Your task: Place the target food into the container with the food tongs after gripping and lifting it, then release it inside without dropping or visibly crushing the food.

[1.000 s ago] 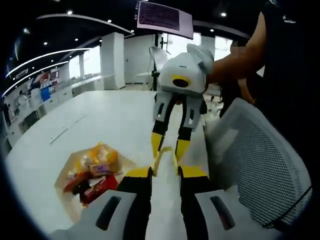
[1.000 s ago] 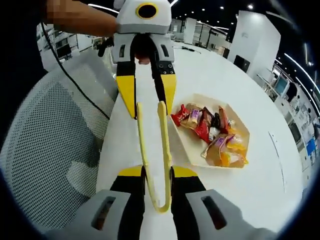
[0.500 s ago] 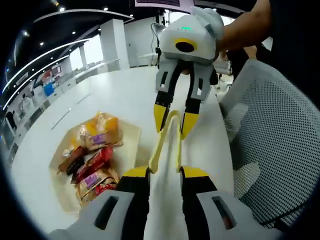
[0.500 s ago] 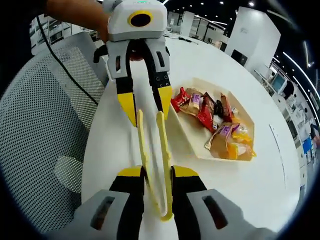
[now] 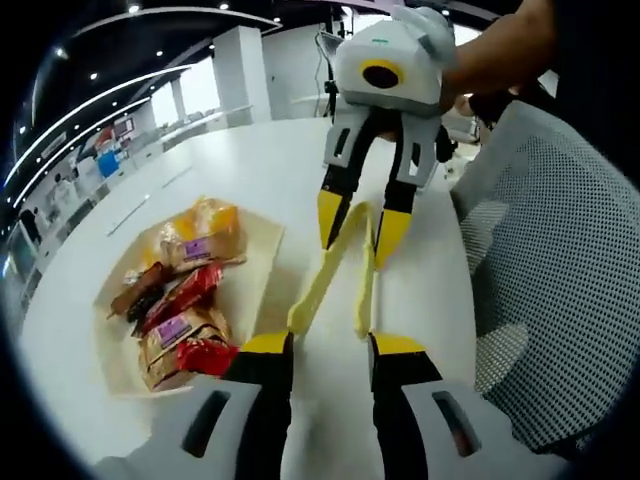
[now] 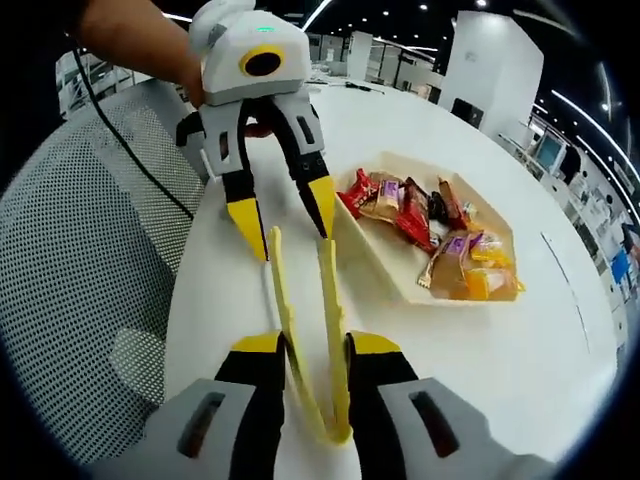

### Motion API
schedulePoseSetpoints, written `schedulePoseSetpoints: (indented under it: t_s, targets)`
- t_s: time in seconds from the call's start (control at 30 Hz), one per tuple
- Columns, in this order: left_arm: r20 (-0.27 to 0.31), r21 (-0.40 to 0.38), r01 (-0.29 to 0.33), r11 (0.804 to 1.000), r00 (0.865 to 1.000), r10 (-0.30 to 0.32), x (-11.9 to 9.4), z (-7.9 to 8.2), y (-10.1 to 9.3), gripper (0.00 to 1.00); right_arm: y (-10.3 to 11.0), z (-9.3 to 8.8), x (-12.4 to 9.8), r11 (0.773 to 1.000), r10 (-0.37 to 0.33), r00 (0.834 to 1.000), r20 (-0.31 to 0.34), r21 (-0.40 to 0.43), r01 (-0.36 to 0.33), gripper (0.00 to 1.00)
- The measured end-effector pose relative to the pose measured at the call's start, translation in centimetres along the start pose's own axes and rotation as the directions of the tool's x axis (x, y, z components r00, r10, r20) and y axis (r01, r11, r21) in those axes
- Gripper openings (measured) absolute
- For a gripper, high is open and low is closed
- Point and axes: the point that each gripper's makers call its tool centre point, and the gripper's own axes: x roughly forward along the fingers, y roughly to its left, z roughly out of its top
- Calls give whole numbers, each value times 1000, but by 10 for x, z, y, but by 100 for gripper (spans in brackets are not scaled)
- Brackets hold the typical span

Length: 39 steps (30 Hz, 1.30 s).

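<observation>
Yellow food tongs (image 6: pixel 300 330) lie lengthwise between my right gripper's (image 6: pixel 317 345) jaws, which are shut on them near the bent end. The two tong arms (image 5: pixel 335 275) reach across the white table toward my left gripper (image 5: pixel 332 345), whose jaws stand open just outside the tong tips. Facing each other, the left gripper (image 6: pixel 283 220) shows at the top of the right gripper view and the right gripper (image 5: pixel 360 230) at the top of the left gripper view. Beside them a cream tray (image 6: pixel 400 290) holds several wrapped snacks (image 6: pixel 430 225), red and orange packets (image 5: pixel 185 300).
A white mesh chair (image 5: pixel 545 260) stands against the table edge next to the grippers, also seen as the chair back (image 6: pixel 80 250). A person's hand (image 6: pixel 130 30) holds the left gripper. The white table (image 5: pixel 230 170) stretches far beyond the tray (image 5: pixel 262 245).
Both views have swung, so the tray sits more in sight. The left gripper has rolled a little and the tong arms stand slightly wider apart. The right gripper's hold stays the same.
</observation>
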Motion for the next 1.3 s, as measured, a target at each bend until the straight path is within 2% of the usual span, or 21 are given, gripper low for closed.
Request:
schedulePoseSetpoints:
  t_s: [0.07,0.1,0.2,0.3,0.4,0.5,0.6,0.63,0.73,0.8,0.87,0.93,1.07,1.13,1.17,1.2,1.3]
  targets:
    - [13,-29,-1,1000,1000,1,-5,3,0,35,0,0,0,999,8,1000,19,45,-9,24]
    - [19,-40,2,999,1000,-1,-8,6,-1,38,-1,0,-1,995,11,1000,29,96,-14,25]
    - [73,-51,-12,999,997,16,-19,19,0,42,-11,1,-8,994,-18,999,42,111,13,29]
    - [129,-103,-67,992,988,80,-31,30,12,56,-18,0,-20,990,-42,997,58,140,33,32]
    - [152,-128,-110,986,980,129,-45,33,25,60,-27,-1,-37,984,-84,994,77,161,71,34]
    - [180,-176,-178,968,961,209,-62,37,44,66,-46,1,-63,965,-168,977,128,225,137,36]
    - [207,-225,-222,949,941,269,-78,39,58,73,-55,0,-87,950,-215,964,158,261,169,40]
    - [209,-238,-226,945,938,277,-82,39,60,76,-58,-1,-93,944,-238,957,164,269,189,41]
    - [219,-256,-258,932,923,316,-92,40,65,84,-70,2,-122,911,-338,914,223,324,257,48]
    - [240,-275,-274,922,909,341,-100,40,65,90,-74,-3,-134,894,-377,898,227,344,289,53]
    - [239,-291,-284,914,903,356,-104,35,65,93,-76,-10,-147,872,-418,879,229,371,318,55]
    - [227,-304,-291,907,903,366,-106,28,65,94,-73,-16,-155,860,-435,871,229,393,326,56]
    - [217,-326,-309,893,896,389,-115,18,60,97,-58,-33,-165,863,-436,876,204,372,343,59]
    - [215,-338,-313,888,893,397,-118,14,58,99,-55,-40,-171,855,-454,867,205,375,359,65]
    - [207,-338,-319,885,893,401,-120,11,57,99,-56,-42,-175,841,-477,853,214,394,372,68]
    - [197,-333,-324,885,894,402,-121,9,55,99,-56,-44,-177,833,-486,847,216,409,374,73]
    - [179,-286,-351,892,894,410,-128,2,52,99,-50,-54,-179,822,-496,841,218,431,373,83]
